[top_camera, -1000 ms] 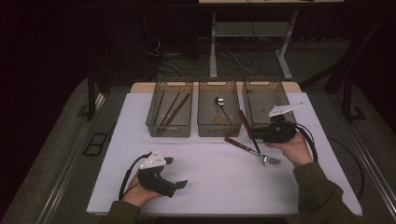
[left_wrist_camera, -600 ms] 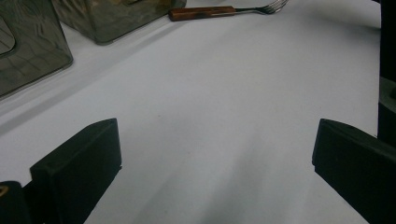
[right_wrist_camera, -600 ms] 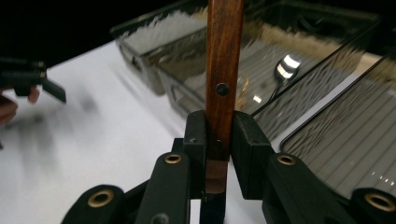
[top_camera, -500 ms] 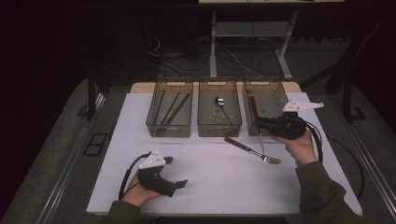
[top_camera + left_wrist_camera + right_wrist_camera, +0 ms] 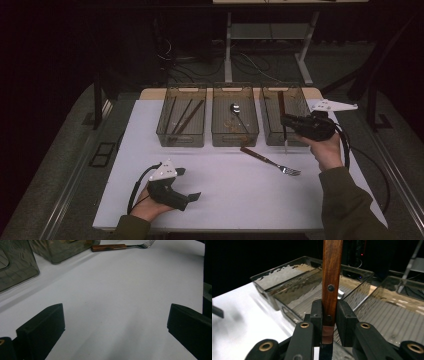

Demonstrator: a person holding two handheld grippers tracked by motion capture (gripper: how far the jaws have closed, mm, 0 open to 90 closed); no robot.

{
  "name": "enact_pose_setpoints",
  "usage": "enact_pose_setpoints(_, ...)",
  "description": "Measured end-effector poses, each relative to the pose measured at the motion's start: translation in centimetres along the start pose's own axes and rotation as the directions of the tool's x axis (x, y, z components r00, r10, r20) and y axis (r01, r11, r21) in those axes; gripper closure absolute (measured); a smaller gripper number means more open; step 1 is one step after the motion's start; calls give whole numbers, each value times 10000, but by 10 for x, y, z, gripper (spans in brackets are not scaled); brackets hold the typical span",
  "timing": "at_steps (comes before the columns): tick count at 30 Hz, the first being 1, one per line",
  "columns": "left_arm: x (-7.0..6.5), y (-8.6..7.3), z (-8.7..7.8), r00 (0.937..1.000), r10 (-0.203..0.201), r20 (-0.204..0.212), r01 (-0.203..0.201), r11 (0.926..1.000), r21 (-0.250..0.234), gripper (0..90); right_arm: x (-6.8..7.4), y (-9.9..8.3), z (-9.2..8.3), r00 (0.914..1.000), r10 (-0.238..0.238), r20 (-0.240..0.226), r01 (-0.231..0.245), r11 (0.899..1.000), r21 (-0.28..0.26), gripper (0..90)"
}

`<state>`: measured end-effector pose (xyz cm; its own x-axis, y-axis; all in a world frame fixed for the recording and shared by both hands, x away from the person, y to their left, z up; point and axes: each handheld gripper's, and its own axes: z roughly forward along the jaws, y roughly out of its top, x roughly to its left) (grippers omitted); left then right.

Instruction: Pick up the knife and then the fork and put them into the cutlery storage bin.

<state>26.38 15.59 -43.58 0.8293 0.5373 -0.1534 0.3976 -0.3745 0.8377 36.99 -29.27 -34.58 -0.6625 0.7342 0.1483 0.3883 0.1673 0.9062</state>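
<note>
The right gripper (image 5: 290,121) has its jaws clamped on the wooden handle of a knife (image 5: 332,280), held upright over the right bin (image 5: 300,102) at the far side of the bench (image 5: 225,200), blade pointing down; the left gripper (image 5: 192,196) rests on the near left of the bench, jaws wide apart on nothing; a fork (image 5: 270,161) lies just in front of the middle bin (image 5: 220,135)

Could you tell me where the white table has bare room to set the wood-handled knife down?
Bare white table lies between the left gripper and the wood-handled fork. The far edge is crowded by three clear plastic bins, where the right gripper holds the wood-handled knife.
</note>
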Motion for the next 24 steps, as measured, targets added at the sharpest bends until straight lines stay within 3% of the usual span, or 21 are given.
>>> enact_pose_setpoints(11, 3, 0, 0, 10000, 23, 0, -23, 10000, -87, 1, -16, 20, -2, 9973, 225, 694, -209, 9995, -243, 765)
enact_pose_setpoints(24, 9, 1, 2, 9998, 192, -11, -193, 9996, -201, 0, -43, 47, -6, 9862, 363, 1616, -255, 9973, -682, 765)
